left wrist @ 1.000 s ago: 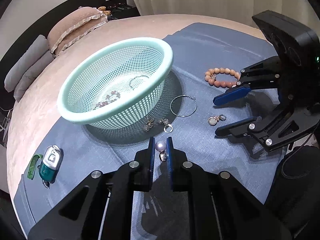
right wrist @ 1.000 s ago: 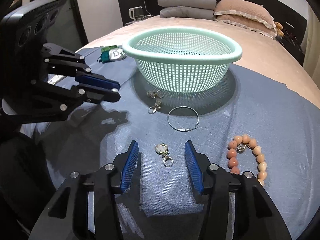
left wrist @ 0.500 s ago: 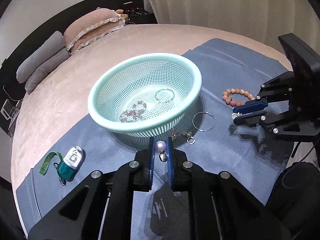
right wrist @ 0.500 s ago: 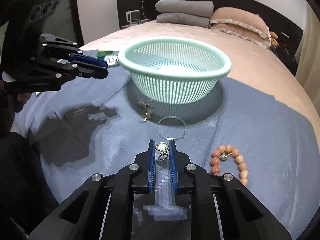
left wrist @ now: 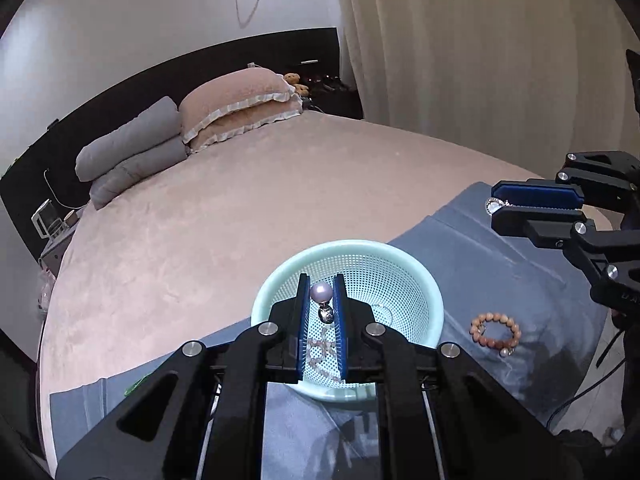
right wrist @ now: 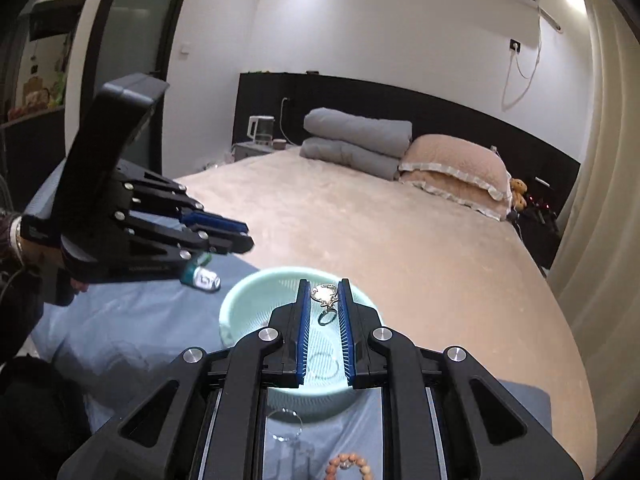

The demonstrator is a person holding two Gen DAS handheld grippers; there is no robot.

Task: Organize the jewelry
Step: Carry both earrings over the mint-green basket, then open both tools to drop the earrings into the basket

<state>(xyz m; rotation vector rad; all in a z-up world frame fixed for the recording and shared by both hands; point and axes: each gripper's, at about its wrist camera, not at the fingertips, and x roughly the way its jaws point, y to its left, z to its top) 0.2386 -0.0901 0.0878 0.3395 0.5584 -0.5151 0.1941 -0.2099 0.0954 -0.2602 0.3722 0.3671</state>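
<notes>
Pearl earring point(left wrist: 321, 293) clamped in the left hand-held gripper point(left wrist: 321, 300), silver clasp charm point(right wrist: 325, 295) pinched in the right hand-held gripper point(right wrist: 325, 300) — both up off the blue cloth point(left wrist: 500, 264) now, poised over the mint basket point(left wrist: 424, 288). The right one's jaws stood apart a second ago. Basket contents blur — beads, a hoop. Peach bead bracelet point(left wrist: 496, 330) lies beside it.

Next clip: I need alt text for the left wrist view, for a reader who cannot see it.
The left hand-held gripper pinches a pearl drop earring above a pale green plastic mesh basket on a grey cloth spread over a pink bed. At right, the right hand-held gripper grips a small silver earring.
</notes>
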